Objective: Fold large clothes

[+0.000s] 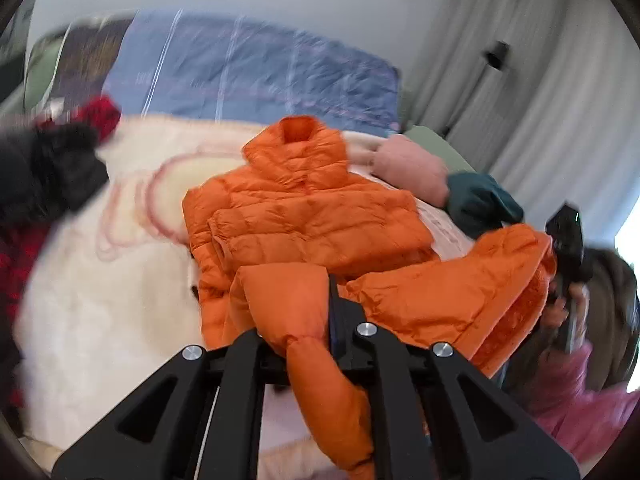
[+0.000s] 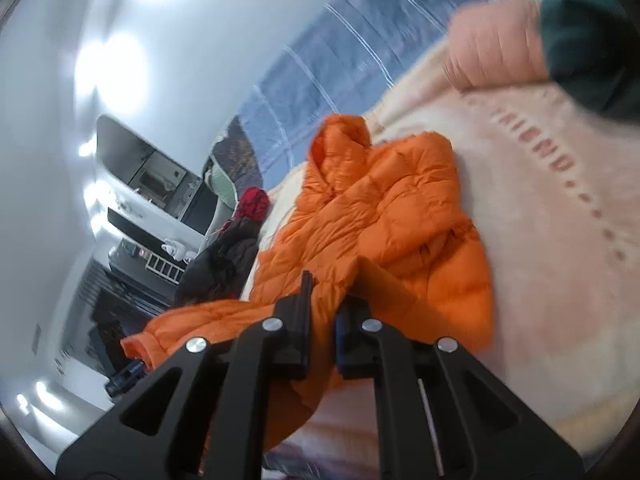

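An orange puffer jacket lies collar-away on a cream and pink blanket on a bed. My left gripper is shut on one part of the near hem, and orange fabric drapes over its left finger. The right gripper, held by a hand, lifts the hem's other corner at the right. In the right wrist view the jacket spreads ahead, and my right gripper is shut on a pinch of its near edge. The left gripper shows at the lower left, under a raised orange corner.
A black fur-trimmed coat and a red garment are piled at the bed's left. A pink garment and a teal one lie at the right. A blue quilt lies behind, with grey curtains beyond. A person's pink sleeve is at the lower right.
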The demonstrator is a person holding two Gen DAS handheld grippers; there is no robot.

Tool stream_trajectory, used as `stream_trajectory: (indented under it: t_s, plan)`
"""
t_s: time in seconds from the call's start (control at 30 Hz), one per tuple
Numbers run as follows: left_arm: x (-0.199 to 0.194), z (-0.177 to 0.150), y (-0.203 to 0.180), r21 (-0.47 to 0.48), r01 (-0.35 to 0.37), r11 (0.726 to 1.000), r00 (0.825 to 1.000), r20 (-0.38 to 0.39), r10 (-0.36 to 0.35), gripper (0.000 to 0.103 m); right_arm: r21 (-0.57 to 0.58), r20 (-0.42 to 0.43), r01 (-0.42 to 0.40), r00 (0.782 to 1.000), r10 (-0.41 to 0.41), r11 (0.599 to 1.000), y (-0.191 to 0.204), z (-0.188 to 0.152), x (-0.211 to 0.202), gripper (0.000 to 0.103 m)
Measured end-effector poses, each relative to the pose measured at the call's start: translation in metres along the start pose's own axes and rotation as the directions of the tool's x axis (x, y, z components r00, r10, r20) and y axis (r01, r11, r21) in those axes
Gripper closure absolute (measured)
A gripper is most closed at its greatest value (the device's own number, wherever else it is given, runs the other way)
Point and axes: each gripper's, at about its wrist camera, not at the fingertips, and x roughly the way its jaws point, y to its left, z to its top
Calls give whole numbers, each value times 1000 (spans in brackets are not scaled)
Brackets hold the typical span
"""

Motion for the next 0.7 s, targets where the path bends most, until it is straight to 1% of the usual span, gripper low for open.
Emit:
stream_trajectory:
  t_s: [0.07, 0.1, 0.17, 0.2, 0.23, 0.27, 0.3, 0.33, 0.37, 0.4, 0.43, 0.47, 0.53, 0.57, 0.6, 0.63, 0.67, 0.7]
  plan:
    - [35, 27, 21, -48, -27, 998, 999, -41, 25, 93, 46, -18, 33, 999, -32, 998, -10, 23, 29, 93]
    - [59, 43, 29, -59, -69, 996, 996, -66, 66, 92, 62, -30, 59, 998, -58, 996, -16, 37, 47, 93]
    - [96, 62, 39, -87, -138, 987, 986, -102, 129, 91, 81, -40, 107, 994, -104, 991, -28, 57, 75, 92]
    - [116, 70, 45, -107, -162, 981, 980, -129, 148, 90, 91, -48, 161, 986, -157, 983, -38, 68, 94, 92]
    - [144, 81, 52, -112, -186, 976, 973, -162, 167, 85, 105, -58, 204, 978, -199, 973, -47, 75, 108, 92]
    - [167, 86, 56, -104, -204, 973, 966, -183, 183, 83, 135, -81, 253, 966, -244, 958, -61, 82, 126, 92]
    - [181, 88, 62, -103, -214, 971, 962, -196, 191, 79, 163, -96, 267, 962, -254, 950, -72, 84, 137, 91]
    - [200, 88, 71, -117, -218, 969, 959, -210, 190, 78, 197, -109, 262, 963, -245, 945, -82, 85, 145, 90]
    - [212, 86, 79, -140, -204, 969, 960, -222, 171, 77, 222, -110, 235, 970, -215, 946, -91, 85, 151, 87]
    - [215, 83, 83, -157, -191, 969, 962, -225, 154, 76, 216, -105, 215, 975, -196, 952, -93, 85, 151, 86]
    - [215, 79, 90, -182, -163, 970, 968, -220, 121, 76, 198, -101, 202, 978, -185, 959, -92, 86, 149, 85]
    - [212, 79, 92, -189, -149, 971, 970, -217, 106, 75, 172, -100, 191, 979, -176, 966, -90, 86, 146, 80]
    - [199, 76, 96, -207, -117, 971, 974, -217, 71, 70, 110, -84, 178, 982, -169, 978, -83, 87, 132, 67]
    - [191, 75, 95, -219, -106, 970, 975, -217, 57, 67, 79, -68, 180, 982, -175, 980, -79, 87, 124, 52]
    - [181, 74, 96, -231, -91, 969, 976, -215, 41, 61, 15, -33, 207, 978, -207, 978, -70, 85, 112, 33]
    - [166, 73, 96, -240, -77, 968, 978, -205, 27, 57, -48, 8, 257, 966, -257, 965, -61, 84, 103, 27]
    - [157, 73, 97, -239, -68, 969, 981, -195, 21, 54, -126, 62, 316, 948, -311, 940, -50, 81, 95, 26]
    - [147, 72, 96, -234, -56, 971, 983, -184, 12, 49, -237, 125, 389, 921, -370, 890, -34, 74, 87, 25]
